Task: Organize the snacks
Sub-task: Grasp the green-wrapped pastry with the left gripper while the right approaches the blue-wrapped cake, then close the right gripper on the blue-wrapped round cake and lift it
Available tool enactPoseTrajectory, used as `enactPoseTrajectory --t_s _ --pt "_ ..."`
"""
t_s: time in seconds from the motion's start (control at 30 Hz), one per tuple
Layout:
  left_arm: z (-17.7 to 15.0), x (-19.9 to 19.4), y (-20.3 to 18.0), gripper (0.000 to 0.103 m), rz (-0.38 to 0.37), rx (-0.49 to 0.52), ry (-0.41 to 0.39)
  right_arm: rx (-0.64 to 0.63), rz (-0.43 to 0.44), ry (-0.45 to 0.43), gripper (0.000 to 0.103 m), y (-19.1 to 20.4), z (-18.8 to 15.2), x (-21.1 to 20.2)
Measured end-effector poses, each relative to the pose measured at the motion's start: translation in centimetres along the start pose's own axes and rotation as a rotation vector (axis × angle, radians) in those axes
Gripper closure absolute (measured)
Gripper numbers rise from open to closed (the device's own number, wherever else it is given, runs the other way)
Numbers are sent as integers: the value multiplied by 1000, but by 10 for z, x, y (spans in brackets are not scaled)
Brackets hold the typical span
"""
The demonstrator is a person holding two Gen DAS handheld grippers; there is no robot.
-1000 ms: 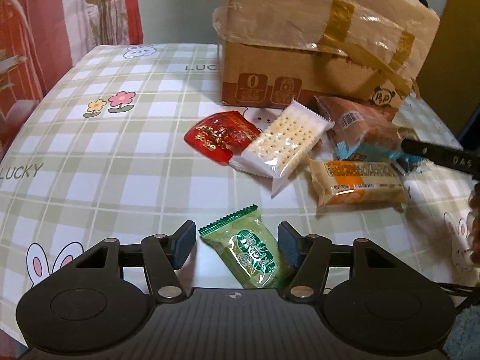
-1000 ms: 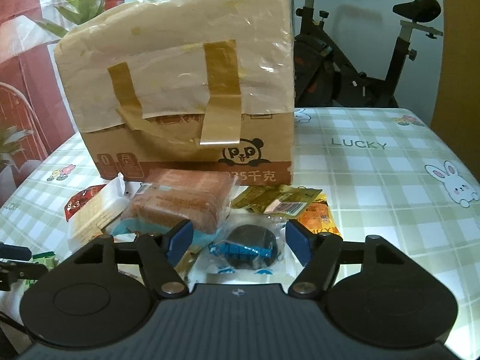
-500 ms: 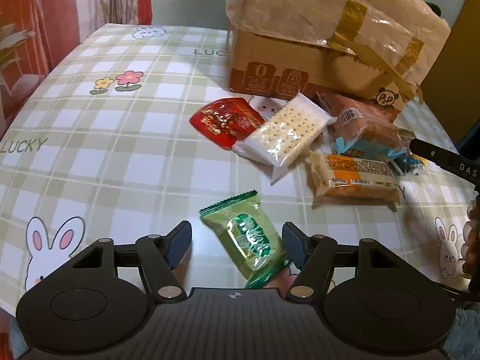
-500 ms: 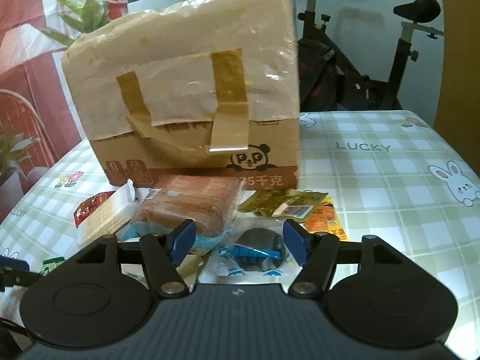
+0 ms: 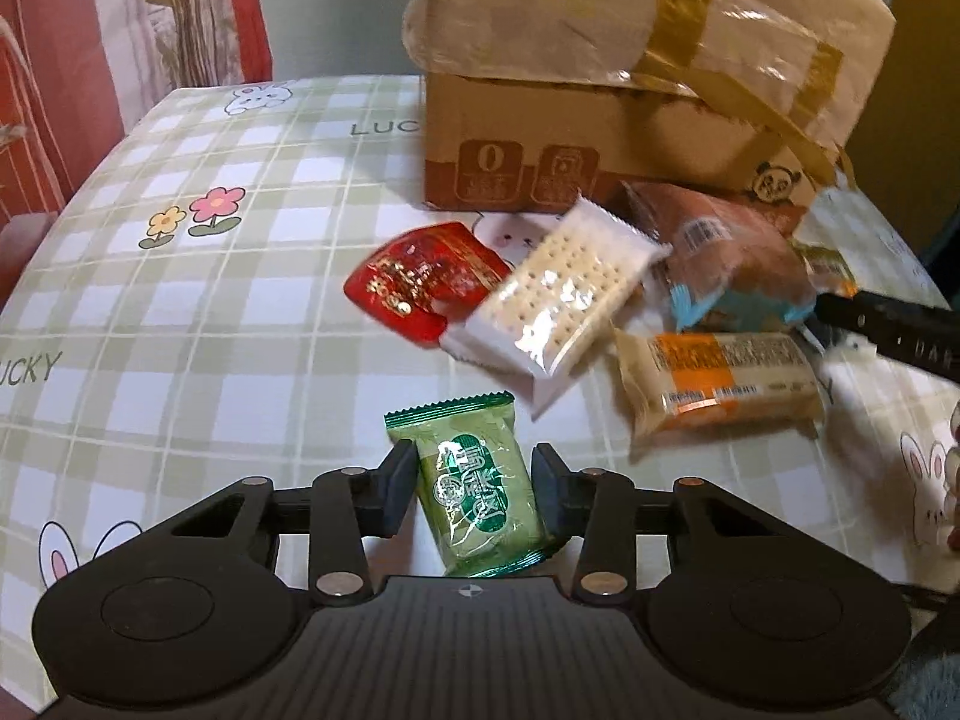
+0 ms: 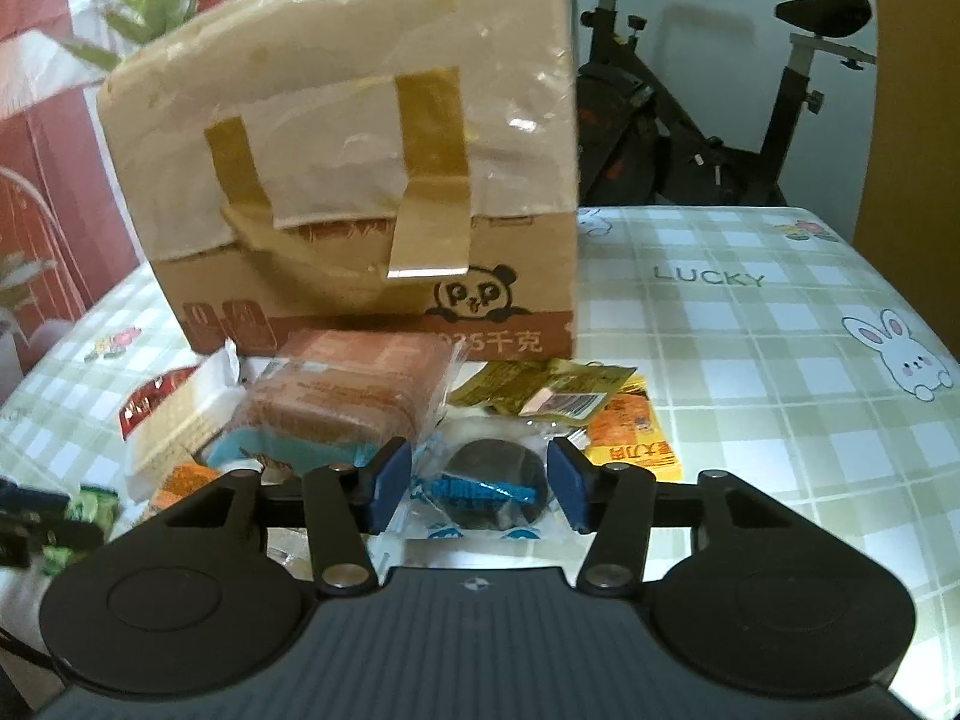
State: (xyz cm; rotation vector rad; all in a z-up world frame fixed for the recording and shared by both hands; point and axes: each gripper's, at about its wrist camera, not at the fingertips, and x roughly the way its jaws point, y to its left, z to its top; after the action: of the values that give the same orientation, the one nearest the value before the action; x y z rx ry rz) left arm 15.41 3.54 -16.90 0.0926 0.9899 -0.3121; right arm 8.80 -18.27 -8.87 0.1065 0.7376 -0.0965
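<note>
Bench (image 5: pixel 180 312): covered by a green-and-white checked cloth printed with rabbits, flowers and the word LUCKY.

Box (image 5: pixel 600 120): cardboard, standing at the far side of the bench, top wrapped in plastic film and strapped with brown tape; a panda mark shows on its front in the right wrist view (image 6: pixel 474 300).

Snack pile, lying on the bench in front of the box:
- Cake pack (image 5: pixel 738 258), brown with a blue lower edge, nearest the box front; also seen in the right wrist view (image 6: pixel 342 408).
- Cracker pack (image 5: pixel 558 294), white, tilted, its left end overlapping the red pack (image 5: pixel 420 282).
- Orange bar (image 5: pixel 720 384), lying crosswise on the near side of the cake pack.
- Gold pouch (image 6: pixel 540 387) and yellow pack (image 6: pixel 636 444), right of the cake pack, touching each other.

Green pack (image 5: pixel 474 492): apart from the pile, on the near side of it, lying between the fingers of the left claw (image 5: pixel 474 489). Fingers stand close on either side; contact cannot be confirmed, and the pack appears to rest on the bench.

Dark cookie (image 6: pixel 492 480): in a clear wrapper with blue print, at the near edge of the pile, between the fingers of the right claw (image 6: pixel 480 489). Fingers apart, with a gap on both sides of the cookie.
</note>
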Motion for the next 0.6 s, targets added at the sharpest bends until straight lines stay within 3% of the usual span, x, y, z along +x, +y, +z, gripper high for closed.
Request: enactPoseTrajectory --t_s 0.2,0.37,0.6 --pt "-1 5 -2 58 12 4 -23 -55 -29 11 40 2 -4 14" --pt "-6 4 -3 57 22 -6 -44 -23 -23 32 33 -6 -11 25" --pt "-11 1 -10 57 52 33 -67 -54 -7 -9 41 -2 -19 22"
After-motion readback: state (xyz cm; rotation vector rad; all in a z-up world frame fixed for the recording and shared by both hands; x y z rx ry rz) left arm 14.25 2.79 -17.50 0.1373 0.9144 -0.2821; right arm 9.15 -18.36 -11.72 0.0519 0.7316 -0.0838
